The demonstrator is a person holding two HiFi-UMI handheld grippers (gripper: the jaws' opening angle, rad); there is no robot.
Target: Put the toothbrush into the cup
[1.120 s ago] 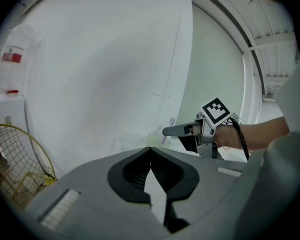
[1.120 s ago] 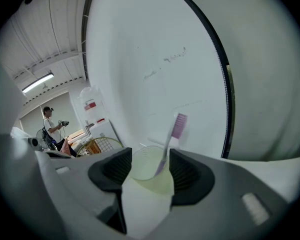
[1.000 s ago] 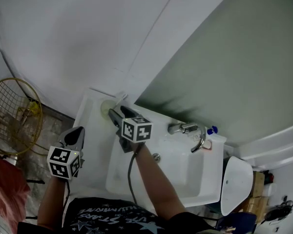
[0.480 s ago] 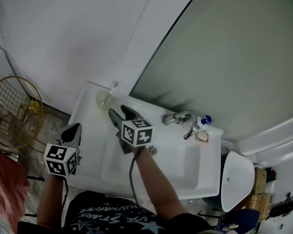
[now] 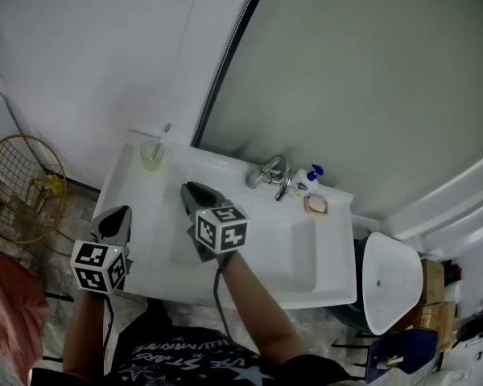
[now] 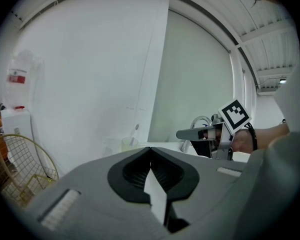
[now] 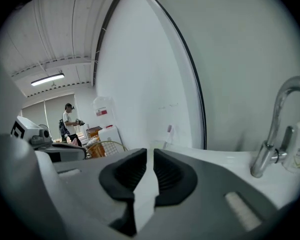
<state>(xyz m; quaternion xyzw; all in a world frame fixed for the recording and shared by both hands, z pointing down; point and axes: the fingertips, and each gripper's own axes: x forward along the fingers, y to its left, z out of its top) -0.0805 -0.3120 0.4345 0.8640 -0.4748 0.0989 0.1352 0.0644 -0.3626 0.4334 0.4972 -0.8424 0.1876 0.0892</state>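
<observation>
A pale yellowish cup [image 5: 150,154] stands at the far left corner of the white sink [image 5: 137,207], with the toothbrush [image 5: 166,129] upright in it. The cup [image 6: 128,144] and toothbrush [image 6: 135,131] also show ahead in the left gripper view, and the toothbrush [image 7: 169,132] in the right gripper view. My right gripper [image 5: 191,191] hovers over the basin, apart from the cup; its jaws are closing to a narrow slit with nothing between them [image 7: 149,154]. My left gripper [image 5: 117,214] hangs off the sink's left edge, shut and empty [image 6: 150,151].
A chrome faucet [image 5: 271,174], a blue-capped bottle [image 5: 311,172] and a soap dish [image 5: 315,206] sit along the sink's back rim. A wire basket [image 5: 24,187] stands on the floor at left, a white bin [image 5: 390,292] at right. A mirror rises behind the sink.
Both grippers have drawn back and up from the cup. The right gripper's jaws, wide apart before, have come nearly together. The toothbrush stays in the cup.
</observation>
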